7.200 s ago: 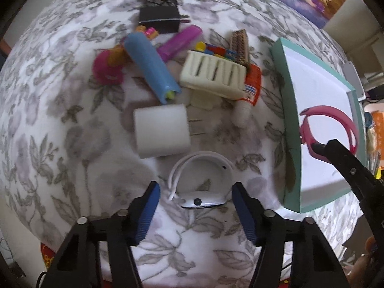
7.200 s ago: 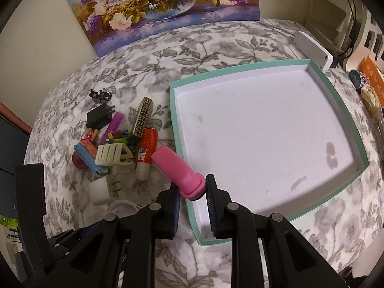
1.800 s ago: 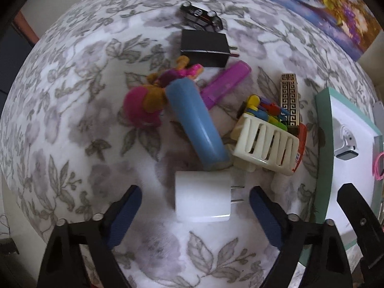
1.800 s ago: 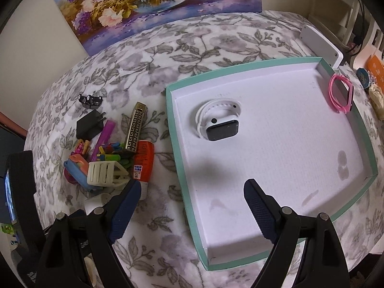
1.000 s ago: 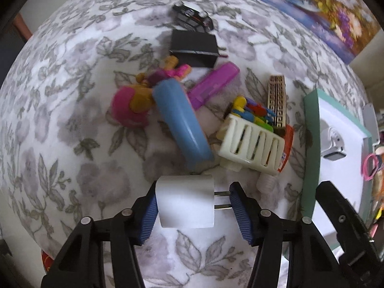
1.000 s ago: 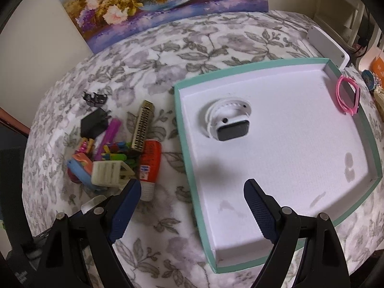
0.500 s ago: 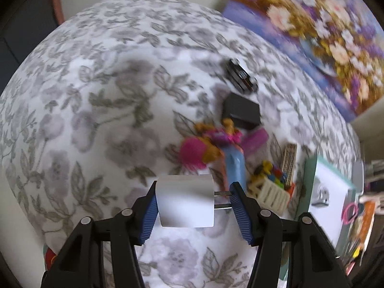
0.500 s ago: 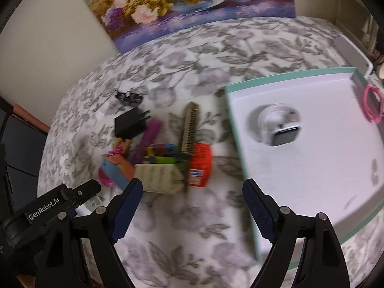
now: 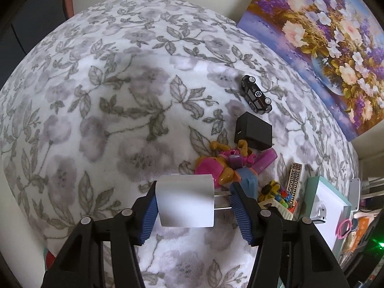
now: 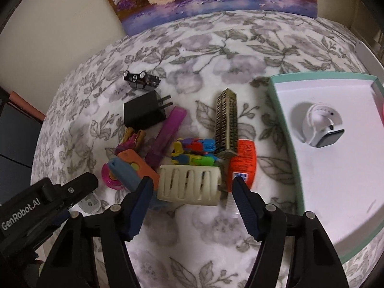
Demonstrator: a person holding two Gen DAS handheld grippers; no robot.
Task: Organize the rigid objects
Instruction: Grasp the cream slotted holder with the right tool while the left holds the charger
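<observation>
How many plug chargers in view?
2. A white cube plug charger gripped in the left tool; a black plug charger lies on the floral cloth beside the toy pile.

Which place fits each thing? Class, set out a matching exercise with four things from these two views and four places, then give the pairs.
Things:
1. white cube-shaped plug charger
2. white-strapped smartwatch
3. cream slotted plastic holder
4. small black toy car

Places:
A. inside the teal-rimmed white tray
B. clamped in the left hand-held gripper
C. on the floral cloth beyond the black plug adapter
D. between the open right hand-held gripper's fingers

Pairs: 1-B, 2-A, 3-D, 4-C
</observation>
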